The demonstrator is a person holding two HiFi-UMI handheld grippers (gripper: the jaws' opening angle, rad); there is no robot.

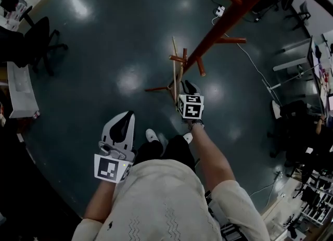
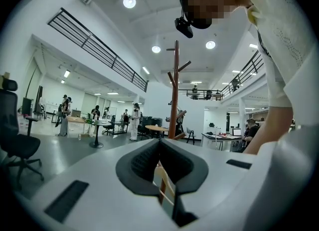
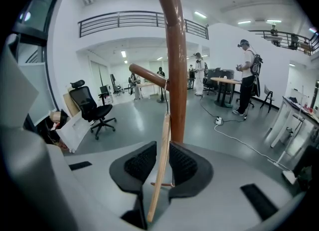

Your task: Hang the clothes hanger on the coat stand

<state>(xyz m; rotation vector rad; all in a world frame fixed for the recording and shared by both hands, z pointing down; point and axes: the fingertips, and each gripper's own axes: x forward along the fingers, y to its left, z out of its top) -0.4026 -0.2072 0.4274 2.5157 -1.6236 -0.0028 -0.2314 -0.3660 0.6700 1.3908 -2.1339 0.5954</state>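
Right gripper view: right gripper [image 3: 161, 149] clamps the wooden hanger [image 3: 164, 136] upright, just beside the coat stand [image 3: 175, 75] pole. Hook is up at a peg [image 3: 147, 75], possibly over it; hard to tell. Release not yet done. Left gripper [image 2: 159, 145] is closed, empty, well apart.

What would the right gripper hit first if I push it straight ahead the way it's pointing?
The coat stand's pole: it rises just beyond the right gripper, past the hanger held in its jaws. Depth is unclear, but nothing nearer shows in that line.
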